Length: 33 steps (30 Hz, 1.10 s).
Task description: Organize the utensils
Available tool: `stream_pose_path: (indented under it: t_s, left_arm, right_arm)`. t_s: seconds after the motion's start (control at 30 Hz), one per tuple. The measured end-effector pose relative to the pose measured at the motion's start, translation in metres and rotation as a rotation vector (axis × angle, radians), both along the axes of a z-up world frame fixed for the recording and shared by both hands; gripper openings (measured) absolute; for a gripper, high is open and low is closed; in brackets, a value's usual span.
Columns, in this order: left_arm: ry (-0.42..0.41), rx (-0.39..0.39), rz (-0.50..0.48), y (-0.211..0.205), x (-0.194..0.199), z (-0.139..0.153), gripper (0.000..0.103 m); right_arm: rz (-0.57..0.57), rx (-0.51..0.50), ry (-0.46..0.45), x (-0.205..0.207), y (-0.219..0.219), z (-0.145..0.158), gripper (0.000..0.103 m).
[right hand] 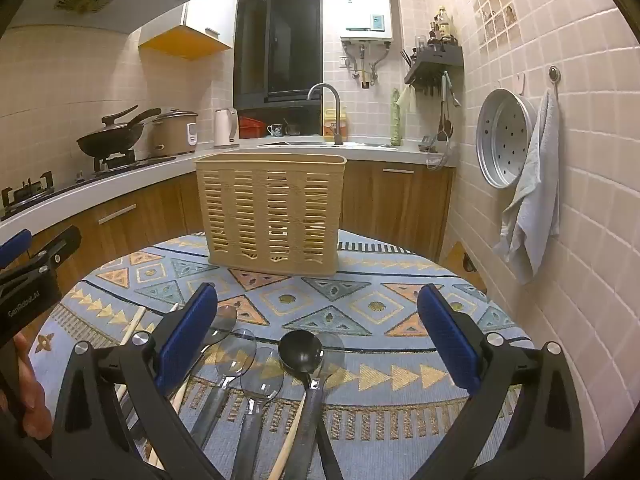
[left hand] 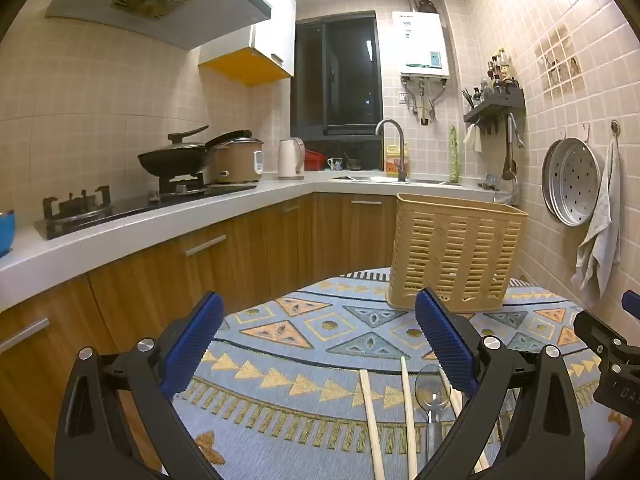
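Note:
A beige slatted utensil basket (left hand: 456, 254) (right hand: 272, 216) stands upright at the far side of a round table with a patterned blue cloth (left hand: 320, 360) (right hand: 380, 320). Near the front edge lie pale chopsticks (left hand: 370, 420) (right hand: 134, 324), clear plastic spoons (left hand: 431, 392) (right hand: 236, 352) and a black ladle (right hand: 301, 351). My left gripper (left hand: 320, 340) hovers open above the cloth, the utensils under its right finger. My right gripper (right hand: 318, 332) is open too, low over the spoons and ladle, nothing between its pads. Each gripper shows at the edge of the other's view.
An L-shaped counter with wooden cabinets (left hand: 224, 248) runs behind the table, carrying a wok (left hand: 176, 158), rice cooker (left hand: 238, 160), kettle (left hand: 290, 158) and sink tap (right hand: 328, 112). On the tiled right wall hang a steamer tray (right hand: 504, 140) and a towel (right hand: 528, 200).

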<state>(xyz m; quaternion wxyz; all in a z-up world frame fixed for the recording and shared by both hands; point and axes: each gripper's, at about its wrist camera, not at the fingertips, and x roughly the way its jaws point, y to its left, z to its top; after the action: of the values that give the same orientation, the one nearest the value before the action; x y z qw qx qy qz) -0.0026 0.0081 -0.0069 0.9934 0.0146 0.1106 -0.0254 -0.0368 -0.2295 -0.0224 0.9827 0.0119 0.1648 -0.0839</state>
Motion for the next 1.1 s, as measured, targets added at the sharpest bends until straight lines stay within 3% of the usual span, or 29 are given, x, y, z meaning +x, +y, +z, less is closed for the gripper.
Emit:
stream_pose_path:
  t_s: [1.1]
  left_arm:
    - [0.012, 0.001, -0.011, -0.002, -0.0026, 0.0009, 0.094]
  right_arm:
    - [-0.001, -0.003, 0.0, 0.0012, 0.0014, -0.002, 0.096]
